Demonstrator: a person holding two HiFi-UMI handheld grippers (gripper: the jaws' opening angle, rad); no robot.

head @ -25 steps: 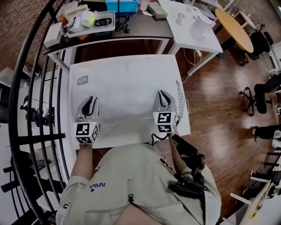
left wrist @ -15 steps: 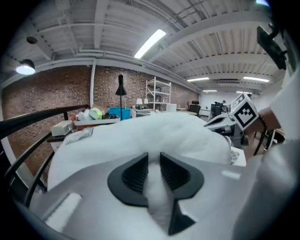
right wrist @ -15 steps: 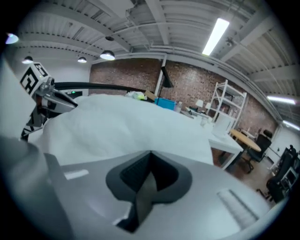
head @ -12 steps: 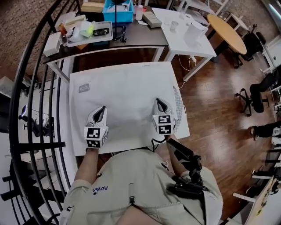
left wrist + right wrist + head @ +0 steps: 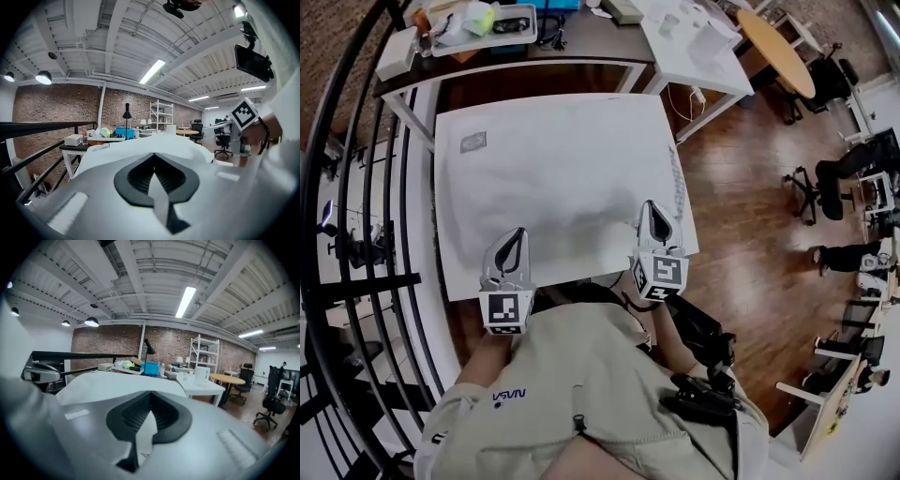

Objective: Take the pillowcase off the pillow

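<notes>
head view: large white fabric pillowcase (image 5: 553,173) lies flat across the white table (image 5: 691,242), and as far as I can see it covers the pillow all over. A grey patterned strip (image 5: 677,187) runs along its right edge; can't tell if that's trim or the pillow showing at an opening. Both grippers sit at the near edge, just in front of the person's torso. The left gripper (image 5: 515,246) is on the near-left part of the cloth, the right gripper (image 5: 653,220) on the near-right part, well apart from each other

left gripper view: the jaws have just been closing and are now pressed together on a fold of white pillowcase cloth (image 5: 157,190), which sticks out between the dark ribbed pads (image 5: 136,178). The rest of the case bulges up beyond the jaws

right gripper view: same picture. The jaws are clamped on a white fold of the case (image 5: 142,430) between the ribbed pads (image 5: 161,418), and the pillow body stretches away towards the far tables

status, my read: early stage. Both near-edge pinches are made, but nothing has been stripped yet. Can't tell whether either pinch has only the case layer or the filling too. Left to do: find the open end, hold the pillow back, slide the case clear, and end with the two separated
</notes>
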